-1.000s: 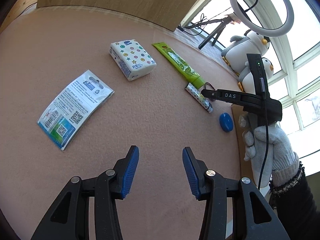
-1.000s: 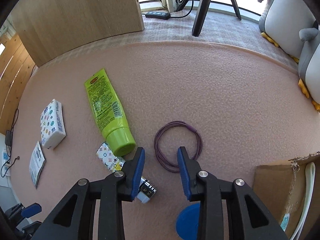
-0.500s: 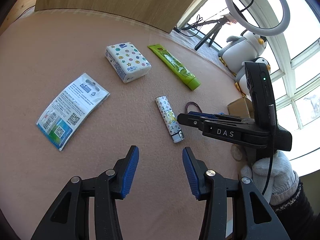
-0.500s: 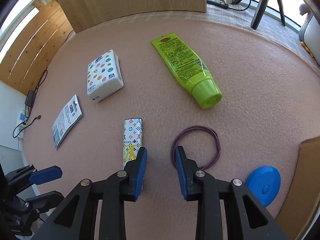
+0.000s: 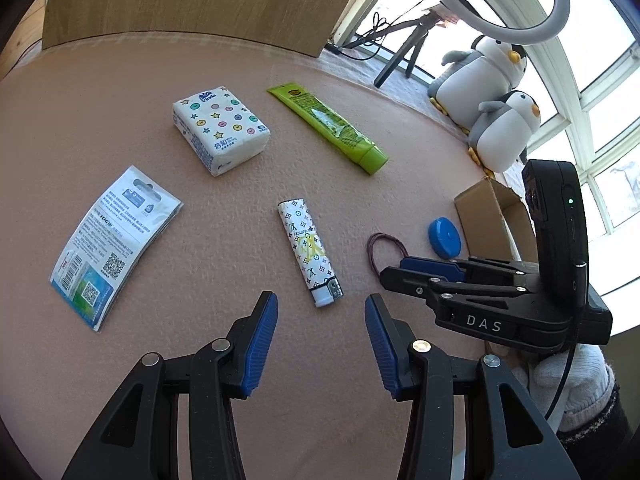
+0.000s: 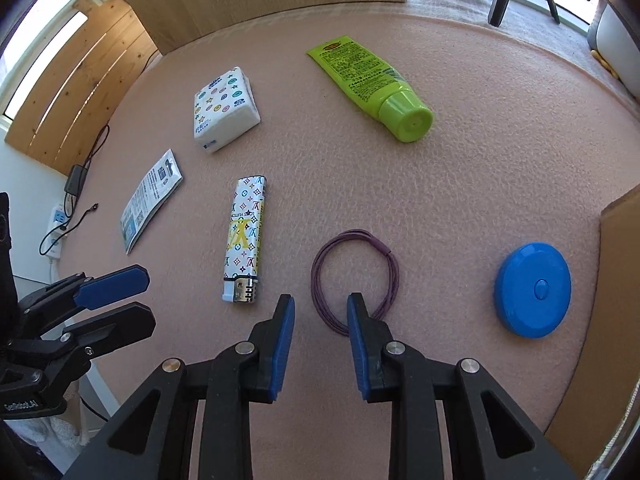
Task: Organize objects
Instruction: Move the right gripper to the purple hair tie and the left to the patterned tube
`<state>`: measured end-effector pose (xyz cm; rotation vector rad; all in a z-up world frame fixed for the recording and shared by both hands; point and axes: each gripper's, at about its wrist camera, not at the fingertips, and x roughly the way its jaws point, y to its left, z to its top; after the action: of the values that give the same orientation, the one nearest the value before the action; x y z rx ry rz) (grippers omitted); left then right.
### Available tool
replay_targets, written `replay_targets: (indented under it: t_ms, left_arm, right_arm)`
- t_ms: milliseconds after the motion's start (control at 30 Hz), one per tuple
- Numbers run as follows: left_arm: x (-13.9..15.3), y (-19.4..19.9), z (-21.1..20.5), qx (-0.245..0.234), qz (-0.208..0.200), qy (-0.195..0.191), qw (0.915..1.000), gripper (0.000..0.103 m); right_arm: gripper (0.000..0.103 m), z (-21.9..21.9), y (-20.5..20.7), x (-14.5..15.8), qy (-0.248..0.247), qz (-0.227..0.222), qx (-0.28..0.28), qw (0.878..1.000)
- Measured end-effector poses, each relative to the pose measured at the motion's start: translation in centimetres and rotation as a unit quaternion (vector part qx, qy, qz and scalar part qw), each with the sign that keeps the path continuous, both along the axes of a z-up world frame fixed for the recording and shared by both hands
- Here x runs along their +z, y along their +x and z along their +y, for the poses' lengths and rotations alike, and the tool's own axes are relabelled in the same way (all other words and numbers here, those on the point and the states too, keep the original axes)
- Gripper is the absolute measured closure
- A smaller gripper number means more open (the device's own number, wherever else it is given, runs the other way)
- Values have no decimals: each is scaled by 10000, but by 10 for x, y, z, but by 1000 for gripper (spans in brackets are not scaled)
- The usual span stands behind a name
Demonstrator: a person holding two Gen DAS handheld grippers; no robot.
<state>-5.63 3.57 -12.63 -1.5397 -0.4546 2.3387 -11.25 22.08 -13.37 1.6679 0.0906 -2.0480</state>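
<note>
While my right hand-held gripper hovers released over the near edge of the thin purple wire loop on the pink felt table, my left hand-held gripper waits, also spread and empty, just short of the white patterned lighter, so each faces its likely pick.

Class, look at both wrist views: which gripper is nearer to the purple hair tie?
Right. The right gripper is open with its fingers directly over the purple hair tie. The left gripper is open farther off, beyond the lighter.
</note>
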Motion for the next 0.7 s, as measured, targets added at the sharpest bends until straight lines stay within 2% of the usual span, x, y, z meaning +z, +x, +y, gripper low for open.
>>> replay_targets:
  t_ms: [67,133,200,300,567,700]
  left_arm:
    - [-2,-8,8,-108,23,-142,9998,54]
    - [-6,-16,17,-201,6,-262,9995,54]
    - [-12,-25,24,-277,-36,-409,9988,54]
    - [-19,-33,31,-362,-105,-513,9980,54]
    - [-29,-47,43,-498,-71,-962,9941,55]
    - [-31,-49,41,-539,-12,-1148,9919,56]
  right_arm:
    - [75,12,0,6,-81,140,-217,9996]
    - [69,22,-1,12,-275,208,-416,9985]
    - [61,27,-3,14,-206,313,-547,9978]
    - [57,29,-5,10,16,289,-509,9983]
    - [56,13,-3,-1,364,393,-251,9982]
    - [53,10,-4,-2,389,409,-184,9982]
